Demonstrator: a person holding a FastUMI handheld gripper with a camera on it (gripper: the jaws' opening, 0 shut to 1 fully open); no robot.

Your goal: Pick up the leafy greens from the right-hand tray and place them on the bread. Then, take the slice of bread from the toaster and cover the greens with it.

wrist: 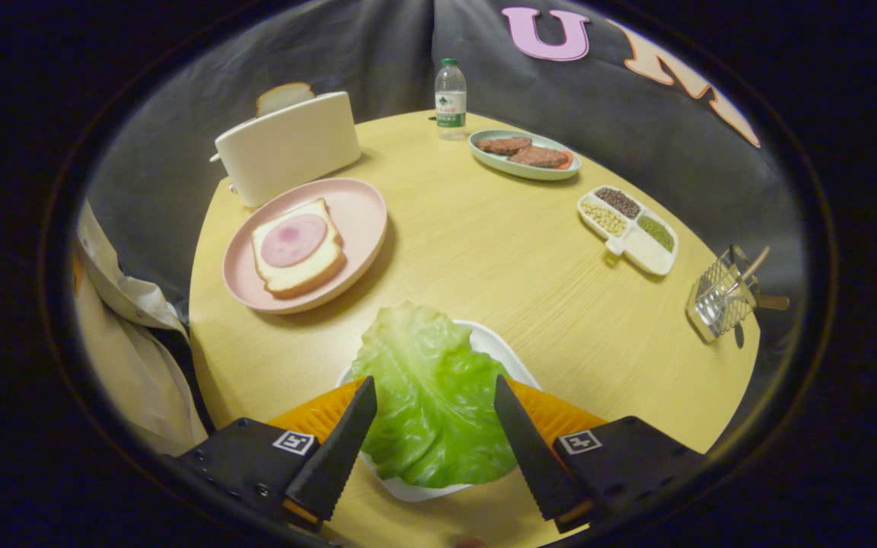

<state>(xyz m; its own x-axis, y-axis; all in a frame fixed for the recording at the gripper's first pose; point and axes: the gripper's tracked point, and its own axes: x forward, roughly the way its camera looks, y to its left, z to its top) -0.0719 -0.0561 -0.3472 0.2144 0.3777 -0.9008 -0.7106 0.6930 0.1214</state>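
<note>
Hand-held gripper (pixel 435 399) sits low over the near edge of the round wooden surface (pixel 499 251), fingers spread apart, one on either side of the leafy greens (pixel 431 396); cannot tell whether either finger touches the leaf. Greens lie on a white tray (pixel 495 346), overhanging its far rim. Beyond the fingers, to the left, a pink plate (pixel 358 221) carries a slice of bread (pixel 298 247) topped with a round of pink ham (pixel 294 240). Just behind the plate a white toaster (pixel 286 144), a second bread slice (pixel 284 97) standing up out of its slot. Far side: water bottle (pixel 451 99), an oval dish with meat patties (pixel 524 154). Right: a divided dish of beans (pixel 627 228), a wire utensil holder (pixel 722 297). A pale sleeve (pixel 122 335) hangs beside the surface at left
</note>
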